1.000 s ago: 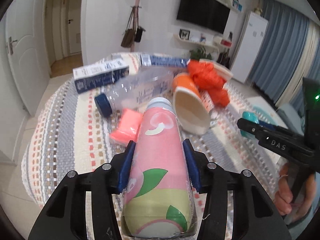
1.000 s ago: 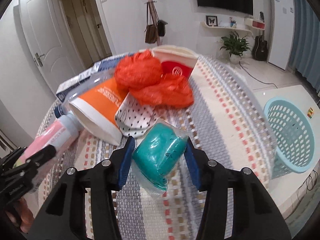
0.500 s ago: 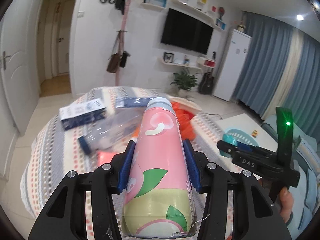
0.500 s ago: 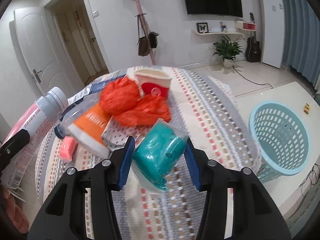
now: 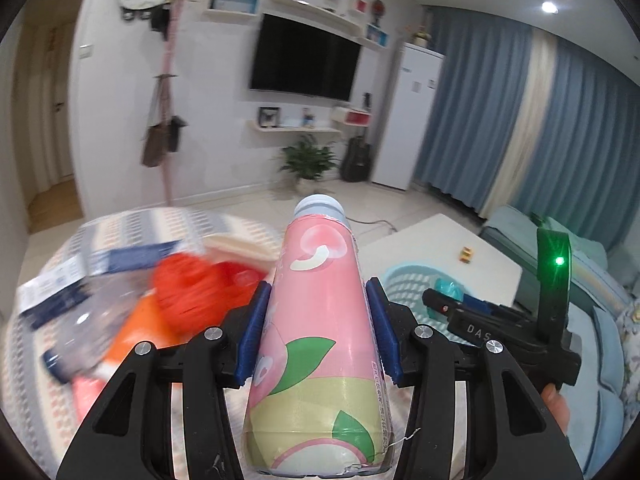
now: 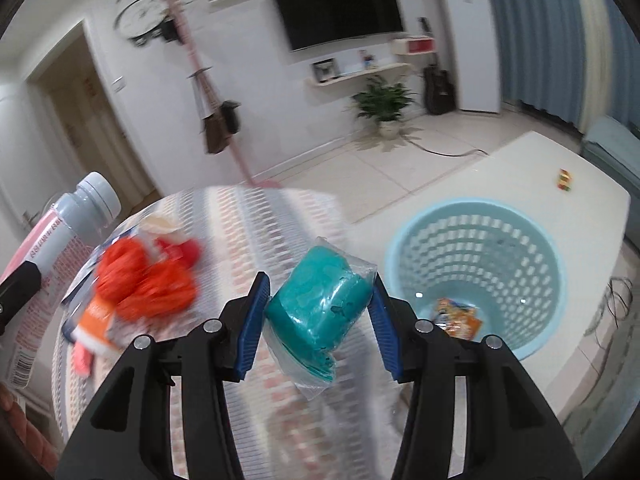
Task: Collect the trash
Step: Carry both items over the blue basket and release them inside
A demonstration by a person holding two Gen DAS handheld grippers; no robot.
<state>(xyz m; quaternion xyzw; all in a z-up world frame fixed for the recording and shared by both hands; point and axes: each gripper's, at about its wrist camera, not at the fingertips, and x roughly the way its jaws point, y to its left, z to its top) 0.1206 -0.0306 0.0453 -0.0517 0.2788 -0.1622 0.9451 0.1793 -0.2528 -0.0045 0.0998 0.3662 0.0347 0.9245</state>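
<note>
My left gripper [image 5: 318,330] is shut on a pink peach-drink bottle [image 5: 316,344] with a grey cap, held in the air above the round table [image 5: 36,380]. My right gripper [image 6: 318,324] is shut on a teal lump in a clear plastic bag [image 6: 320,312], held between the table [image 6: 256,232] and a light blue perforated basket [image 6: 476,240]. The basket stands to the right on a white low table [image 6: 520,168] and has an orange wrapper [image 6: 460,316] at its bottom. The right gripper also shows in the left wrist view [image 5: 440,300], over the basket [image 5: 404,280].
On the striped tablecloth lie orange-red crumpled bags [image 6: 148,280], an orange paper cup [image 5: 136,328], a clear plastic bottle [image 5: 76,320], blue-and-white cartons [image 5: 52,292] and a pink item [image 5: 86,396]. A teal sofa [image 5: 600,320] stands at right.
Both grippers have risen and swung right, away from the trash pile and toward the blue basket, each keeping its load. The basket now looks nearer and its inside shows.
</note>
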